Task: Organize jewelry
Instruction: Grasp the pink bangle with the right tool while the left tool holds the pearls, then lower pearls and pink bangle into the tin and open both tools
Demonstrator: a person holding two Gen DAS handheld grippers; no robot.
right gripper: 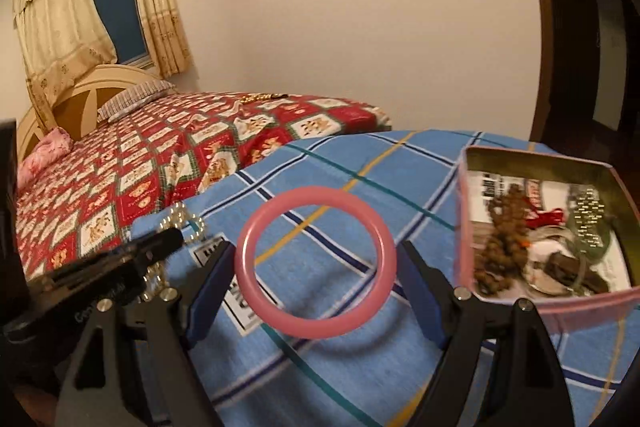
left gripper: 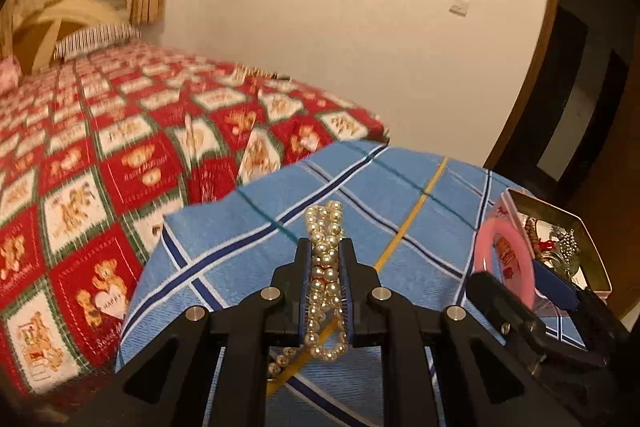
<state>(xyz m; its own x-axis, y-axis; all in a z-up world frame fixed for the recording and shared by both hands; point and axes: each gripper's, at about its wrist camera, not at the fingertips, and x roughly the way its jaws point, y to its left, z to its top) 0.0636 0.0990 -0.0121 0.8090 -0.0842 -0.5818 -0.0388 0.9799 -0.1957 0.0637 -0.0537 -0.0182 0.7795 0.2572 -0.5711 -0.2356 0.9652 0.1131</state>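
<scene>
A strand of cream pearls is bunched between the fingers of my left gripper, which is shut on it; loops hang out front and back above the blue plaid cloth. My right gripper is shut on a pink bangle, its pads pressing on the ring's two sides, and the ring hangs just above the cloth. An open tin box sits right of the bangle and holds brown beads, a red piece and a green studded bangle. The left gripper's side shows at the left.
The blue plaid cloth covers the near surface, with a printed white tag on it. A bed with a red patterned quilt lies behind on the left. A dark doorway stands at the right.
</scene>
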